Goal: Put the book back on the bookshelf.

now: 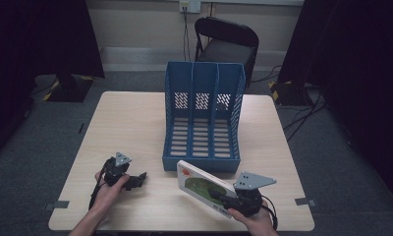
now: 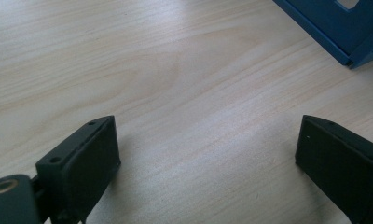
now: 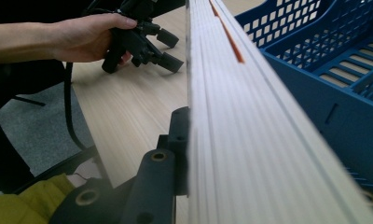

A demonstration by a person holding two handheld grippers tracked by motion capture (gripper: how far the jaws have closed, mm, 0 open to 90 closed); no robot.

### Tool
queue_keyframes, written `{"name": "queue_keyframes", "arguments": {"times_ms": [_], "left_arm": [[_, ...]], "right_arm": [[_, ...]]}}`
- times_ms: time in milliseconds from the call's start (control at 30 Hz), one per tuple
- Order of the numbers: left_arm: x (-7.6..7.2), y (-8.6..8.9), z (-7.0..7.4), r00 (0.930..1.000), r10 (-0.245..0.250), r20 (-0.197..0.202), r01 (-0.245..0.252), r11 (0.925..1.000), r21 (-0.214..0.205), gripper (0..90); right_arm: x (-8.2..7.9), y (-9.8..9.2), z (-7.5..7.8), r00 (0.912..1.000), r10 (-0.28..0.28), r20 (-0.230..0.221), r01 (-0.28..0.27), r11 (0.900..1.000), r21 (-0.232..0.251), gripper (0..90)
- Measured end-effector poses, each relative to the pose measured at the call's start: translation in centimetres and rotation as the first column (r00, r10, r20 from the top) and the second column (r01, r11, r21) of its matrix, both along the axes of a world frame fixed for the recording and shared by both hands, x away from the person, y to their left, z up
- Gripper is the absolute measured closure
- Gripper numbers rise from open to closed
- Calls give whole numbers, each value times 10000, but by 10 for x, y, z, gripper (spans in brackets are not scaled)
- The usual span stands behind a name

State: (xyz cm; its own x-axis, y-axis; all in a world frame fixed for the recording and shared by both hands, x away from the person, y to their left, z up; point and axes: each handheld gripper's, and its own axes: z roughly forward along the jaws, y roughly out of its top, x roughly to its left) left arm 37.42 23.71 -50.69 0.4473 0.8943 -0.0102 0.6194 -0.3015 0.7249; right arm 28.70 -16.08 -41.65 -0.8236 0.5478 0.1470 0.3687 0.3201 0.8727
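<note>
While the right gripper (image 1: 223,198) clamps the book (image 1: 204,186) at the desk's (image 1: 130,123) five o'clock, just before the blue file rack (image 1: 204,118), it should likely tilt the book upright toward twelve, the left gripper (image 1: 135,180) idling wide-jawed and empty at seven.

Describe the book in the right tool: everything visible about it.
The book is thin and hard-looking, with a white cover bearing a green picture and a red-orange mark near its far corner. The right tool clamps its near end, holding it tilted above the table, far end pointing toward the blue file rack. The right tool view shows its pale page edges.
</note>
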Motion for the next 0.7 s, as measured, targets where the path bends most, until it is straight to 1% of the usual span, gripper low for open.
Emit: {"name": "queue_keyframes", "arguments": {"times_ms": [67,100,167,233,300,333,400,533,667,700], "left_arm": [[0,0,0,10000,-5,-3,5,10000,37,46],[0,-1,0,10000,4,-8,-4,10000,-18,41],[1,0,0,10000,-76,-36,76,9999,67,34],[1,-1,0,10000,-45,-17,45,10000,6,28],[1,-1,-1,10000,-54,-27,54,10000,-3,26],[1,-1,-1,10000,-56,-30,56,10000,0,24],[1,-1,-1,10000,-56,-30,56,10000,-3,23],[1,-1,-1,10000,-57,-33,57,10000,-1,23],[1,-1,-1,10000,-62,-35,62,10000,6,23],[1,-1,-1,10000,-50,-35,51,10000,3,22]], "right_arm": [[0,-1,1,10000,23,-18,-23,10000,80,767],[0,-2,2,10000,13,24,-13,10000,98,767],[-1,-2,5,10000,36,47,-37,9999,164,767],[-2,-3,8,9999,32,162,-36,9997,239,767],[-3,-4,10,9992,46,391,-63,9990,441,767],[-2,-5,12,9992,84,381,-105,9985,546,767],[-3,-6,16,9988,1,485,-25,9987,504,767],[-3,-9,25,9978,-77,657,32,9976,689,767],[-1,-15,34,9961,-149,874,83,9971,755,767],[0,-17,37,9958,-278,868,208,9965,812,767]]}}
